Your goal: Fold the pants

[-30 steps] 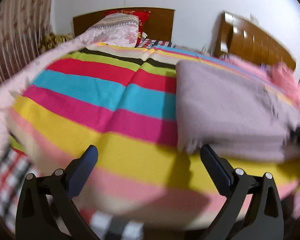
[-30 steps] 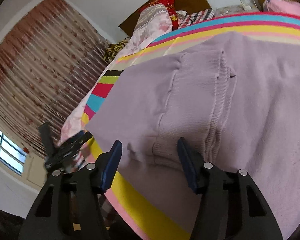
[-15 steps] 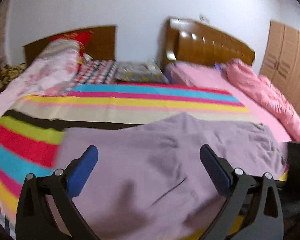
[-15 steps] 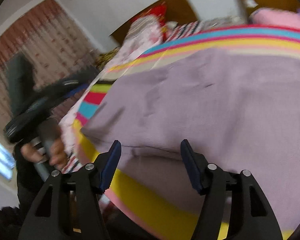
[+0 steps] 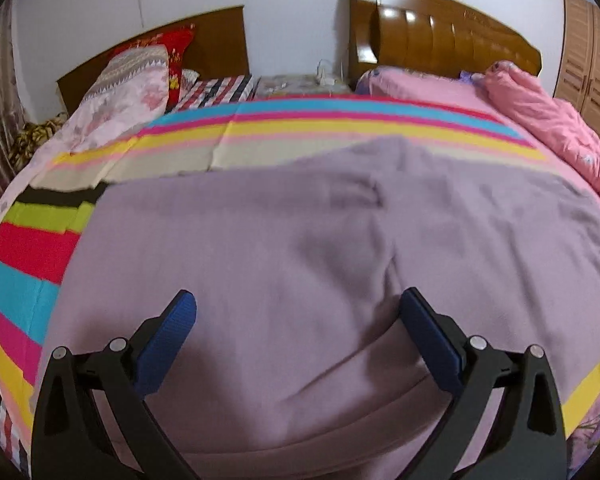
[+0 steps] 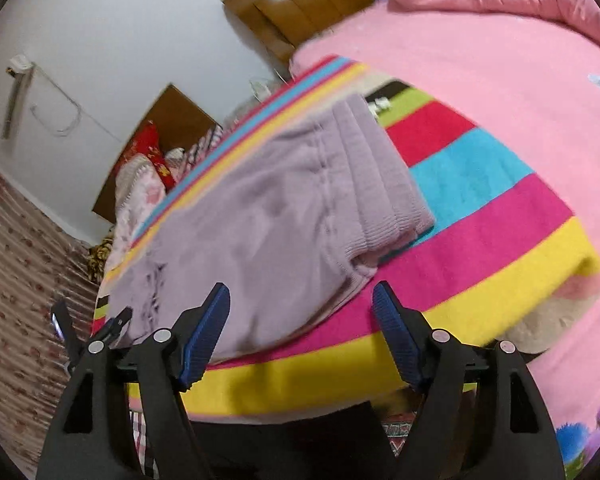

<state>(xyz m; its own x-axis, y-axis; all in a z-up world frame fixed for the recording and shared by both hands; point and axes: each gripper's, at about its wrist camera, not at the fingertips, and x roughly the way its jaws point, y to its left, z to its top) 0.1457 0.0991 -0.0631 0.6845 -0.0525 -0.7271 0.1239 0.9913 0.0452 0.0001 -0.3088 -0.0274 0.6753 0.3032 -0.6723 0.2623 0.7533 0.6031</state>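
Lilac knit pants point(image 5: 308, 248) lie spread on a striped blanket point(image 5: 32, 256) on the bed. In the right wrist view the pants point(image 6: 268, 216) show their ribbed waistband point(image 6: 384, 184) toward the right. My left gripper point(image 5: 298, 304) hovers over the middle of the pants, open, with nothing between its blue pads. My right gripper point(image 6: 300, 300) hangs above the near edge of the pants and the blanket's pink and yellow stripes; its jaws are opening and hold nothing. The left gripper point(image 6: 88, 324) shows at the lower left of the right wrist view.
A pink quilt point(image 5: 548, 120) and pink sheet point(image 6: 480, 60) cover the bed's right side. Pillows point(image 5: 128, 84) lie by two wooden headboards point(image 5: 440, 36) at the wall. A patterned curtain point(image 6: 16, 264) hangs at the left. The bed's front edge point(image 6: 300, 400) drops off below my right gripper.
My left gripper swung from the bare striped blanket to above the middle of the pants. My right gripper moved right toward the waistband end, rolled, and its jaws widened.
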